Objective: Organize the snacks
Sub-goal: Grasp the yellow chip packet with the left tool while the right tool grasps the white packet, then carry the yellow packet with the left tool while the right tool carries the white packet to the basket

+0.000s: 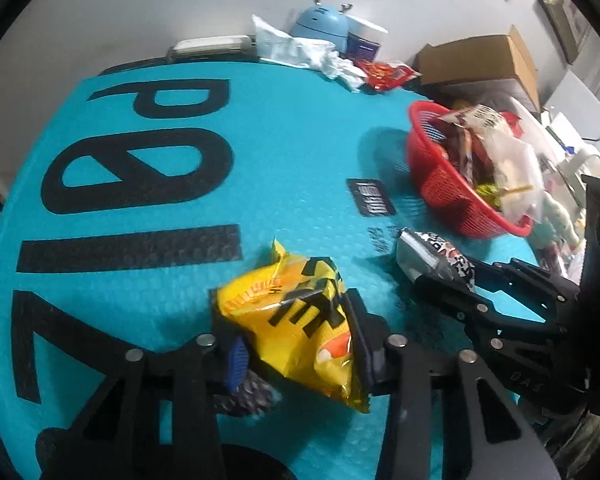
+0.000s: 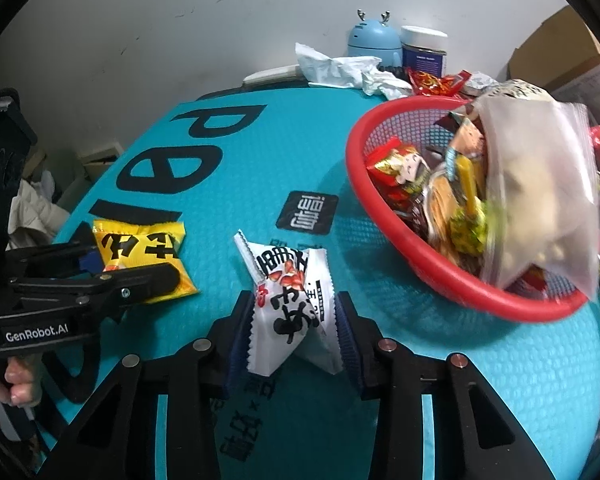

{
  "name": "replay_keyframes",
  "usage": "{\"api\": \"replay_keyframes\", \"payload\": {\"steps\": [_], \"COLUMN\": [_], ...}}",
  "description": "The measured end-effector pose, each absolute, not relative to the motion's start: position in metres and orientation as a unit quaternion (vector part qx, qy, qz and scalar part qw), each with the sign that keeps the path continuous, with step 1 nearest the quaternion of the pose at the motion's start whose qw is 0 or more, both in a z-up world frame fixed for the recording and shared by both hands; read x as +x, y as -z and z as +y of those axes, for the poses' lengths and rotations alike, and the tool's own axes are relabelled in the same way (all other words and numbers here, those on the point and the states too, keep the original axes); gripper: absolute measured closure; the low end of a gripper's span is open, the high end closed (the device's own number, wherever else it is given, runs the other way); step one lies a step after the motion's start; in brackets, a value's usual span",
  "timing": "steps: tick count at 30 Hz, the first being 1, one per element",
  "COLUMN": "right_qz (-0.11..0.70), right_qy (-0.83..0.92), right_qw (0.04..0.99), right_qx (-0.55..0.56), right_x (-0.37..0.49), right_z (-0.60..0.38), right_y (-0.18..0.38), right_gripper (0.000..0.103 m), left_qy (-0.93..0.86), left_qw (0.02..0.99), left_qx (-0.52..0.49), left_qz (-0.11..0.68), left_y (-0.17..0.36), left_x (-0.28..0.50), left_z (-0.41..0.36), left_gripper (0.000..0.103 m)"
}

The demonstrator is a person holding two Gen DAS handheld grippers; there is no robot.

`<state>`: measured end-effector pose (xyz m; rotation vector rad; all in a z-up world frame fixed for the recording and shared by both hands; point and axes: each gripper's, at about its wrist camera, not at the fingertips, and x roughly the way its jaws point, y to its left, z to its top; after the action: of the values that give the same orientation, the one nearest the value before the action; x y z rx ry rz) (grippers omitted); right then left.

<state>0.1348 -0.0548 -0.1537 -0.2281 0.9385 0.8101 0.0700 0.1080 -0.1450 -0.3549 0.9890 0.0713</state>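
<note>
Clamped between the pads of the left gripper [image 1: 296, 344], a yellow snack packet [image 1: 296, 320] with black lettering sits crumpled on the teal mat [image 1: 260, 152]; the jaws are drawn in tight against both its sides. Just to its right, the right gripper [image 2: 296, 328] has its jaws pressed onto a white snack packet [image 2: 292, 304] printed with black characters and red nuts, which is pinched upright and buckled at the waist. Both packets lie near the mat's front edge, apart from each other, with the yellow one toward the left side. Toward the mat's right edge stands a red mesh basket [image 2: 380, 216], tilted and already heaped with wrapped snacks and a cloudy plastic bag [image 2: 540, 184]. Along the far edge, against the wall, sit crumpled white paper [image 2: 340, 68], a pale blue round gadget [image 2: 374, 42], a white-lidded jar [image 2: 424, 50] and a cardboard box [image 1: 480, 60]. A hand [image 2: 16, 380] grips the left gripper's handle.
</note>
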Motion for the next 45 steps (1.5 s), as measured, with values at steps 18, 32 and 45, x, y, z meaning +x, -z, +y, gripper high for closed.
{"api": "replay_keyframes", "payload": {"steps": [18, 32, 45], "right_qz": [0.453, 0.456, 0.446], "right_qy": [-0.345, -0.359, -0.346], "right_qw": [0.814, 0.804, 0.818], "right_qx": [-0.114, -0.134, -0.11], "right_x": [0.063, 0.043, 0.039], "right_z": [-0.125, -0.123, -0.135], "right_y": [0.149, 0.157, 0.153], "right_gripper": [0.065, 0.046, 0.068], "left_qy": [0.059, 0.065, 0.059], "left_qw": [0.852, 0.843, 0.847], "left_qx": [-0.135, -0.158, -0.161], "left_qz": [0.503, 0.51, 0.503], "left_y": [0.14, 0.147, 0.142], "left_x": [0.009, 0.002, -0.008], "left_z": [0.036, 0.032, 0.03], "left_gripper": [0.064, 0.064, 0.065]}}
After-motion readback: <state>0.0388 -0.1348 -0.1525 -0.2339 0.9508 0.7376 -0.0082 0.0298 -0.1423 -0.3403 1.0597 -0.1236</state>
